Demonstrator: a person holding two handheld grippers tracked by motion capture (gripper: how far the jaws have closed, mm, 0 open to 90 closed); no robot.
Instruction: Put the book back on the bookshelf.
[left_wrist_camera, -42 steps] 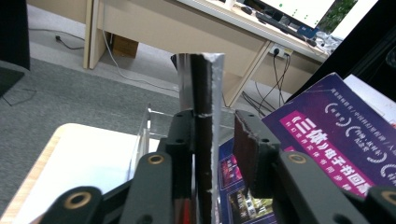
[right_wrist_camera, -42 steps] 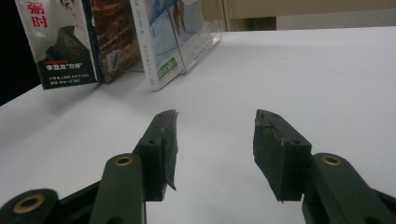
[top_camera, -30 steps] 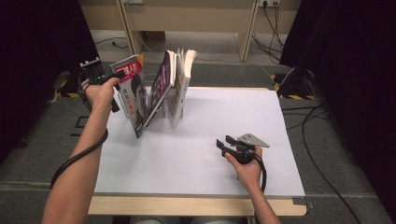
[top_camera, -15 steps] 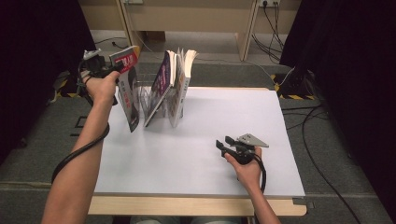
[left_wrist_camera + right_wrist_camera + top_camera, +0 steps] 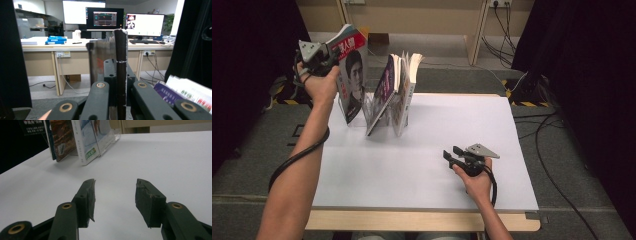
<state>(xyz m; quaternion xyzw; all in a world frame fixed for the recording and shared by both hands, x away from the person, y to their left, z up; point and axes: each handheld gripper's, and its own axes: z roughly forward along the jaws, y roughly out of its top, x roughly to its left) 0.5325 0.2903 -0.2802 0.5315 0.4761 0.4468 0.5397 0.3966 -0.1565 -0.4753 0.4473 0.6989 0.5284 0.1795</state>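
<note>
One magazine (image 5: 351,75) sits clamped between the left gripper (image 5: 328,56) fingers.

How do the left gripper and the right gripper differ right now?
The left gripper is shut on the magazine, its jaws pinching the magazine's edge in the left gripper view; the right gripper is open and holds nothing. The left gripper is raised above the table's far left corner, beside the clear rack; the right gripper sits low over the white surface near the front right. Both have black jaws and a trailing cable.
</note>
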